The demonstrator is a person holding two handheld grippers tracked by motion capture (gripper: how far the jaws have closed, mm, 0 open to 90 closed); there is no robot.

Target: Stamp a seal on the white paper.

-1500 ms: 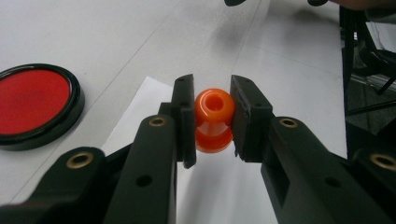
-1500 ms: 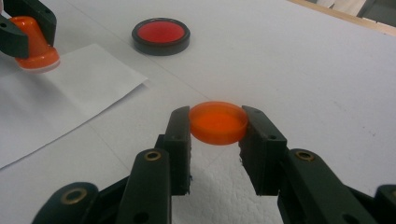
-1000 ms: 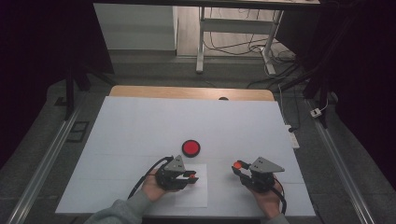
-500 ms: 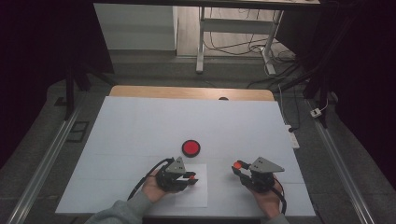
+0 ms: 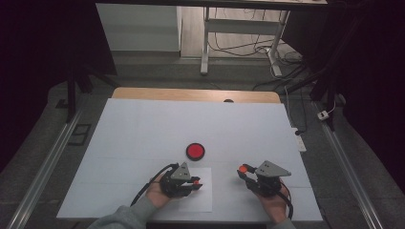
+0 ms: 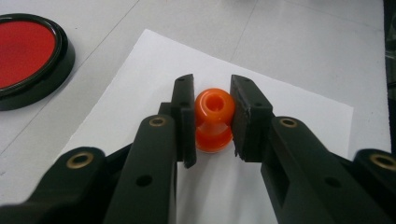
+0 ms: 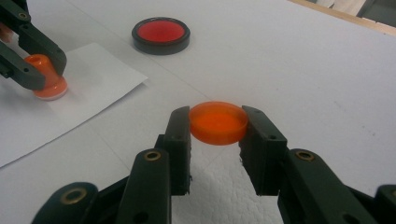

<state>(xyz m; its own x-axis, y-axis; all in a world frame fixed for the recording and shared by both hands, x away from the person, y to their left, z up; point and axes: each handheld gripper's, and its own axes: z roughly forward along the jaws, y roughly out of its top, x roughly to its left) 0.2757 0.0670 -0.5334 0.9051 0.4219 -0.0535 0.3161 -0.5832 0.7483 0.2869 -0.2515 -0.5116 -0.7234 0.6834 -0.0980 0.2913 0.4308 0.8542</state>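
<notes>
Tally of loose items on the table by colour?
Orange: 2, the stamp in the left tongs and the cap in the right tongs
Red and black: 1, the ink pad
White: 1, the paper sheet
Total: 4

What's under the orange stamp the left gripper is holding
A white sheet of paper lies under the orange stamp, which the left gripper clamps upright on it. The stamp's base covers the spot beneath, so any mark there cannot be seen.
</notes>
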